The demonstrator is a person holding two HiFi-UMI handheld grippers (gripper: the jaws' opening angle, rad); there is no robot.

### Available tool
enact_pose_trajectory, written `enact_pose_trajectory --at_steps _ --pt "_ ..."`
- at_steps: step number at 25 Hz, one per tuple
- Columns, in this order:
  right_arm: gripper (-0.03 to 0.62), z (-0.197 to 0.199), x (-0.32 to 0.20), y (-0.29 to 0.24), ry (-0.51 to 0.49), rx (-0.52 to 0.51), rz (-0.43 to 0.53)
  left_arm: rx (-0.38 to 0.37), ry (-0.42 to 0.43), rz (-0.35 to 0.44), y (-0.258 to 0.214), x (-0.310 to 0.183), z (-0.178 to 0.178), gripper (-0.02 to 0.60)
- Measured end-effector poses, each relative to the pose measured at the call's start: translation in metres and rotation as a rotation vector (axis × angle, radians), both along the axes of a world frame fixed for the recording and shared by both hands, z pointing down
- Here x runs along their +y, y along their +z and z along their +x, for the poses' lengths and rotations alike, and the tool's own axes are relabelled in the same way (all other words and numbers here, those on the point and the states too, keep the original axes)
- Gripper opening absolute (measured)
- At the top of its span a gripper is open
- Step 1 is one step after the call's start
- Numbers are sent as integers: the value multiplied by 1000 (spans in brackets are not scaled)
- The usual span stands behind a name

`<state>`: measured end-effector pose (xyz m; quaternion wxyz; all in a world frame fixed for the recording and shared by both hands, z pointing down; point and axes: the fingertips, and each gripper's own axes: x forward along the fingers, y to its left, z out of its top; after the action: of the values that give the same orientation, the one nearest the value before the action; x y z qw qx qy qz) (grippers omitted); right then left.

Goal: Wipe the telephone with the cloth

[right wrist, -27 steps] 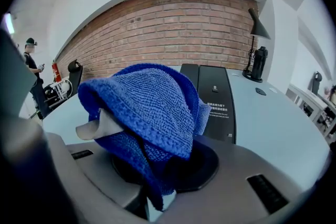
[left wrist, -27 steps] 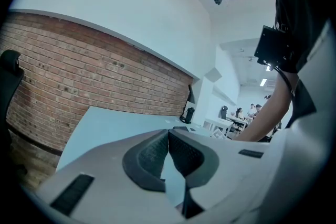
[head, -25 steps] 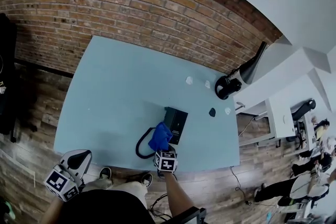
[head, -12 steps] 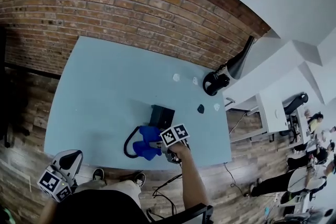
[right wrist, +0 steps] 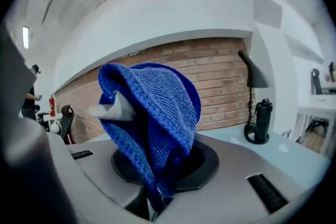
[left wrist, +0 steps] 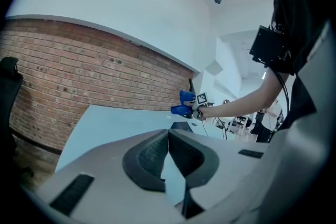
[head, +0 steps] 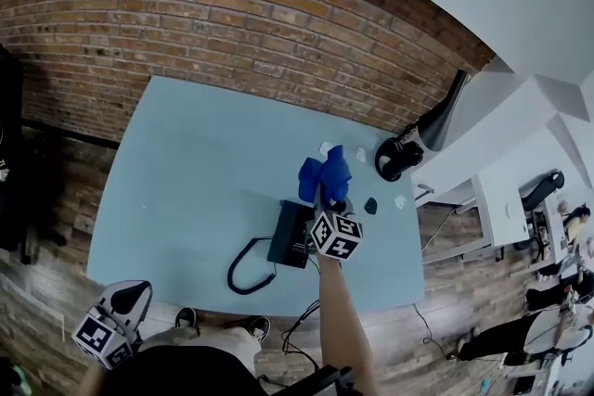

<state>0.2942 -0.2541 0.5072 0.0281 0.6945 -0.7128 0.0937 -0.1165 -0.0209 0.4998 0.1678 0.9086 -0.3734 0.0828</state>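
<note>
The black telephone (head: 291, 236) sits on the table (head: 186, 162). The blue cloth (head: 325, 174) is up in the air near it, pinched in the right tongs (head: 327, 202). The left tongs (head: 130, 301) are closed on nothing. I think the cloth must next go down and rub the telephone.

We see a royal-blue knitted cloth (right wrist: 152, 113) against a red-brown brick wall (head: 232, 14) and a pale blue table (head: 186, 172). The telephone (head: 290, 235) and its cord (head: 243, 266) are black, and the grey right gripper (right wrist: 157, 202) bears black-and-white square markers.
</note>
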Motion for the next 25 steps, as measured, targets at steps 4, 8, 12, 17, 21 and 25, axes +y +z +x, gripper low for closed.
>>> enact_pose_trajectory --at_steps 4,8,12,17,21,25 --pt "94 -19 22 63 27 109 -113 7 -14 -14 1 7 -17 12" --pt "92 -50 53 124 45 75 -261 6 -15 -24 9 24 -46 12" --pt "92 -37 50 133 59 40 -268 -11 6 -22 14 18 -29 12" --pt "92 -57 55 133 50 93 -305 27 21 -5 7 21 -40 12" --pt "92 -56 55 133 69 56 -325 21 30 4 10 21 -40 12" --pt "92 -50 59 137 69 -27 -345 20 24 -2 7 23 -36 12"
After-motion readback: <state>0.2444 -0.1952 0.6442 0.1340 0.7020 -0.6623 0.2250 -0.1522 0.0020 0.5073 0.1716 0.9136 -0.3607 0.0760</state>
